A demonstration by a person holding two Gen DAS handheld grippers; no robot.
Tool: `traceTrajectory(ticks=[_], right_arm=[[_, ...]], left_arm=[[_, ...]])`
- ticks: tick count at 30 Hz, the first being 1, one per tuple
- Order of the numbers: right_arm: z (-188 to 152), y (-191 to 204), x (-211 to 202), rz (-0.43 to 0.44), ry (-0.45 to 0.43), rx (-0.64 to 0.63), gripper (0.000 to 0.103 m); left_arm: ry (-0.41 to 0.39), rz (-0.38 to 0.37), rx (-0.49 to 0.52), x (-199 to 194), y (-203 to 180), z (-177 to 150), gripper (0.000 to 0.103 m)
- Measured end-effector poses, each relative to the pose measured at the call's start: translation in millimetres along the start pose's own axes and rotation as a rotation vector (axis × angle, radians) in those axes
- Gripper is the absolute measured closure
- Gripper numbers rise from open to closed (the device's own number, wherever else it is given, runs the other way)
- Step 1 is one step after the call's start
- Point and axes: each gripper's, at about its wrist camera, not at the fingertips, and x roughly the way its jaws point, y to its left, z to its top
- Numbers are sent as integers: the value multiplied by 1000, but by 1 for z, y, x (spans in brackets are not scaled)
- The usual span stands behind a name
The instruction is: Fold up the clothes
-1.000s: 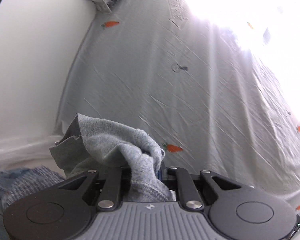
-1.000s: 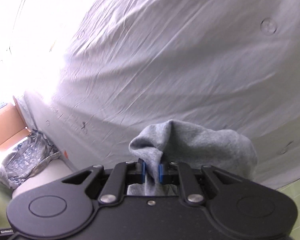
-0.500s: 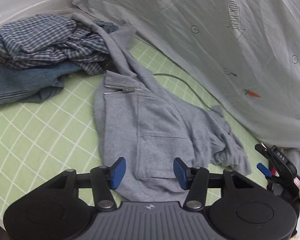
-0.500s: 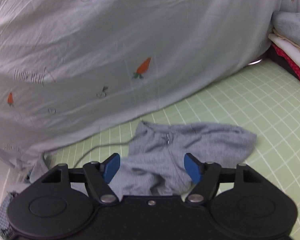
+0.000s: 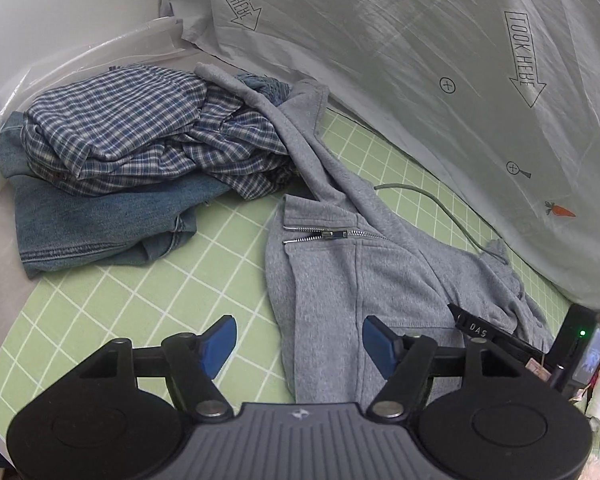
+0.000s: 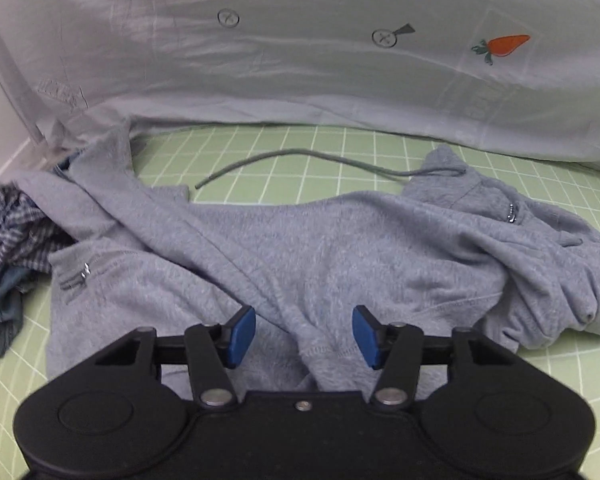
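Hoodie [image 5: 380,280] lying crumpled and unfolded on mat [image 5: 140,280], left gripper [image 5: 300,340] and right gripper [image 6: 304,332] wide open, empty.

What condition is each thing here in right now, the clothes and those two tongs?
Grey hoodie: crumpled on the green mat, unfolded, zipper partly open.
Drawstring: trailing loose across the mat.
Plaid shirt: bunched on top of the denim.
Denim garment: rumpled, lying under the shirt.
Left tongs: open, holding nothing.
Right tongs: open, over the hoodie.
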Motion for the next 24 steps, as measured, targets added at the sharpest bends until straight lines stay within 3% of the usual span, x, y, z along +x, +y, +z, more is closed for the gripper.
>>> traceTrajectory(ticks=[2, 3, 4, 7, 9, 13, 19, 21, 23, 24], right_arm=[[-4, -3, 5, 3, 20, 1, 84], [-7, -7, -1, 7, 5, 12, 92], [-11, -11, -11, 18, -26, 16, 94], [-19, -25, -50, -4, -122, 10, 96], [-26, -41, -86, -65, -186, -4, 96], [-47, -108, -152, -197, -253, 87, 101], [-94, -196, -174, -430, -132, 146, 100], [-98, -208, -174, -446, -101, 163, 99], [-99, -213, -175, -449, -94, 157, 92], [-99, -214, -175, -447, -97, 151, 75]], left_arm=[[-4, 2, 8, 0, 1, 1, 33], [-4, 1, 12, -1, 1, -1, 33], [-5, 1, 16, -2, 1, -2, 33], [-4, 0, 11, -5, -3, -15, 33], [1, -13, 13, -9, -9, -28, 33], [20, -29, 23, -16, -23, -57, 33], [33, -41, 8, -26, -53, -92, 33], [20, -37, 10, -29, -64, -99, 33], [19, -30, 9, -27, -73, -105, 32], [21, -24, 7, -24, -77, -107, 32]])
